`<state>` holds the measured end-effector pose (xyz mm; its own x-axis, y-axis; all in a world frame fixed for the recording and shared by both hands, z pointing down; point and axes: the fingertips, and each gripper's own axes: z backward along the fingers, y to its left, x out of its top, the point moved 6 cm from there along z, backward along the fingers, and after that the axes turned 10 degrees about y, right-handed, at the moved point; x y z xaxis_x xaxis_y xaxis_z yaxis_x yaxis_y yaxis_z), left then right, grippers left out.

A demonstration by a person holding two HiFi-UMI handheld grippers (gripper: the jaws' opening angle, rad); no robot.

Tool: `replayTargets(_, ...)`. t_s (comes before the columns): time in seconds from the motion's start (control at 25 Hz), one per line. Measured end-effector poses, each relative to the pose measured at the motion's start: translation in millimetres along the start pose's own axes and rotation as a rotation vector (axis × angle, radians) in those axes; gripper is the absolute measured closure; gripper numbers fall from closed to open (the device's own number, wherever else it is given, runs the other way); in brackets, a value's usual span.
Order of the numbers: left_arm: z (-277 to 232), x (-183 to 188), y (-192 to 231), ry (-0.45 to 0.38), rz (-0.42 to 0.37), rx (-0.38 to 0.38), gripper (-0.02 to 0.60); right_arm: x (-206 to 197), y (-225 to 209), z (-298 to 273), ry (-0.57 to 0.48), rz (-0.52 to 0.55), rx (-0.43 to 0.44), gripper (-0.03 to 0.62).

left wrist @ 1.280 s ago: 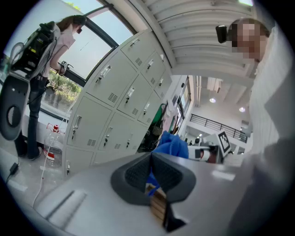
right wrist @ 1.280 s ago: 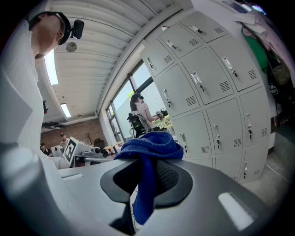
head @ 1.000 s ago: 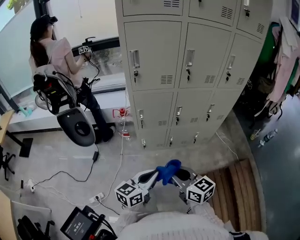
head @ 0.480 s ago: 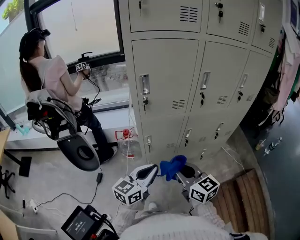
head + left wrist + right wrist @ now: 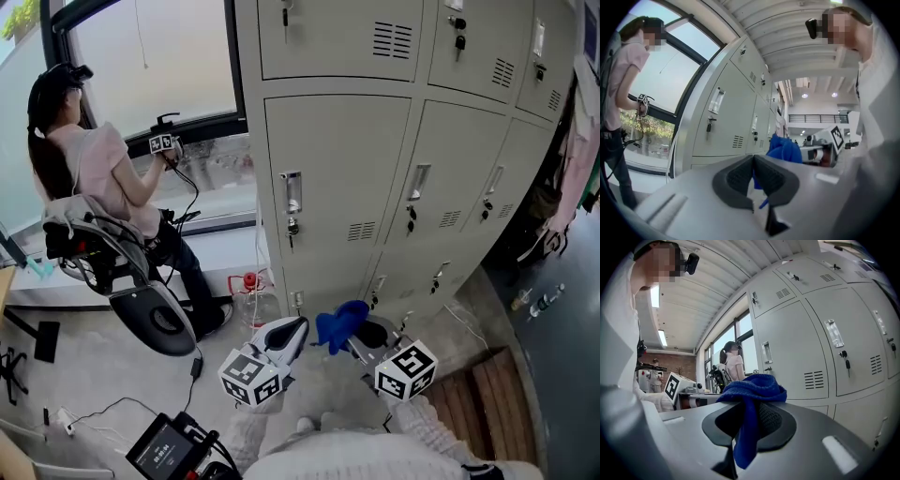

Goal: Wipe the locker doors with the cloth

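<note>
A blue cloth [image 5: 339, 322] is bunched at the tips of my right gripper [image 5: 353, 335], which is shut on it. In the right gripper view the cloth [image 5: 752, 389] drapes over and hangs down between the dark pads. My left gripper [image 5: 297, 327] hovers just left of the cloth with its pads pressed together and nothing held [image 5: 753, 162]. The grey locker doors [image 5: 337, 187] stand straight ahead, a little beyond both grippers. The nearest door has a slim handle with a key lock [image 5: 292, 199] and a vent.
A person [image 5: 94, 178] sits in a chair [image 5: 141, 300] by the window to the left, holding another gripper. A water bottle [image 5: 251, 291] stands at the locker's foot. Cables and a screen device [image 5: 164, 450] lie on the floor. Wooden boards [image 5: 497, 394] lie at the right.
The view has closed in on the lockers and lifted. Both grippers and the cloth have risen slightly toward the lower doors. The grip on the cloth is unchanged.
</note>
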<state>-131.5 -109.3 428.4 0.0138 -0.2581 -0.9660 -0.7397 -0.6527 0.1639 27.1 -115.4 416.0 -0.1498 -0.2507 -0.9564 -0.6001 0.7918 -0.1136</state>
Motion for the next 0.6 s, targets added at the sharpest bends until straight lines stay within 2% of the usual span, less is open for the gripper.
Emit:
replayTargets(0.2,-11,34,18,-0.07,0.018,0.04,0.575,29,-12,-19,-0.019,0.058,0.035,0.542)
replayTargets(0.44,-19,97,44,-0.165,-0.048,0.079,0.575,88,-24,-47,-0.113,0.183,0.059,0.54)
replayTargets(0.6,-24,152,57,-0.245,-0.139,0.12,0.575,138,-37,-60,-0.196,0.263,0.036,0.54)
